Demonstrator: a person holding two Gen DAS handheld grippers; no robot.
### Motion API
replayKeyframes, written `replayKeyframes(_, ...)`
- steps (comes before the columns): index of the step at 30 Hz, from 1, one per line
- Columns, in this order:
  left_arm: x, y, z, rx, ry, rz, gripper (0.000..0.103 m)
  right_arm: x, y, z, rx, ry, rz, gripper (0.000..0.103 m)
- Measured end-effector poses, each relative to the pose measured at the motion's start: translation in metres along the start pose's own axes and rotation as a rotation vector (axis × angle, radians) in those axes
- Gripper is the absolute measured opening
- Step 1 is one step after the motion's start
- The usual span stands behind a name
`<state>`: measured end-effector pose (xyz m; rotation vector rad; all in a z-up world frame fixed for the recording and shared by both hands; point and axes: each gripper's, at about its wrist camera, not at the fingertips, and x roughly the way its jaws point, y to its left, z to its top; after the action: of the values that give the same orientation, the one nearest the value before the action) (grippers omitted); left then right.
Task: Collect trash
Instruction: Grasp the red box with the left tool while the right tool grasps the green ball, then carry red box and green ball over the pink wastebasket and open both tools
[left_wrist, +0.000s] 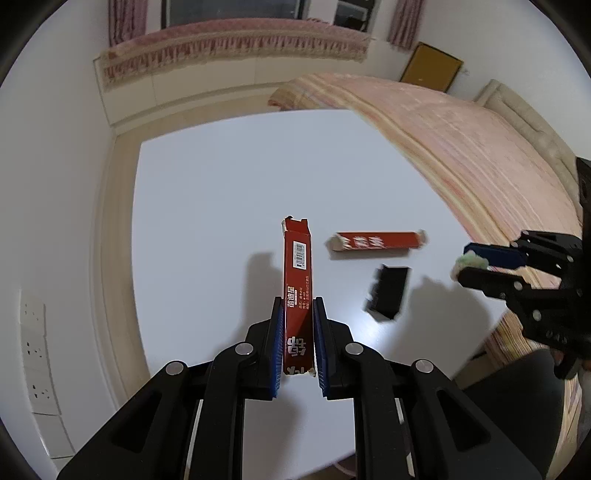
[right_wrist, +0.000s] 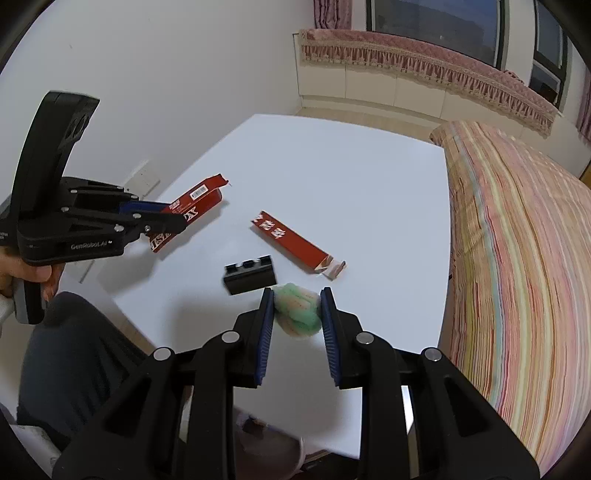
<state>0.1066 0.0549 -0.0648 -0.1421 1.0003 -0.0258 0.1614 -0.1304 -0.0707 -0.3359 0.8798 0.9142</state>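
My left gripper (left_wrist: 298, 306) is shut on a long red carton (left_wrist: 297, 288) and holds it above the white table (left_wrist: 221, 177); it also shows in the right wrist view (right_wrist: 192, 214). My right gripper (right_wrist: 297, 295) is shut on a crumpled green and pink wad (right_wrist: 297, 312), seen at the right of the left wrist view (left_wrist: 471, 263). A second red carton (left_wrist: 376, 242) lies flat on the table (right_wrist: 291, 240). A small black box (left_wrist: 388, 297) lies near it (right_wrist: 249, 278).
A bed with a striped cover (right_wrist: 517, 258) runs along the table's right side. A white wall with sockets (left_wrist: 35, 347) is on the left. A low cabinet with a fringed pink cloth (left_wrist: 229, 44) stands at the back. The person's dark-clothed legs (right_wrist: 70, 354) are at the front.
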Motion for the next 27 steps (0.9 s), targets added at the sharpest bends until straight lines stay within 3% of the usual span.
replayKeyframes(17, -0.072, -0.057, -0.056, 0.156, -0.064, -0.120, 0.015, -0.086, 0.045, -0.048, 0.021, -0.076, 0.007, 0.025)
replayKeyframes(27, -0.092, -0.085, -0.096, 0.225, -0.059, -0.165, 0.015, -0.111, 0.062, -0.093, 0.038, -0.055, 0.029, 0.025)
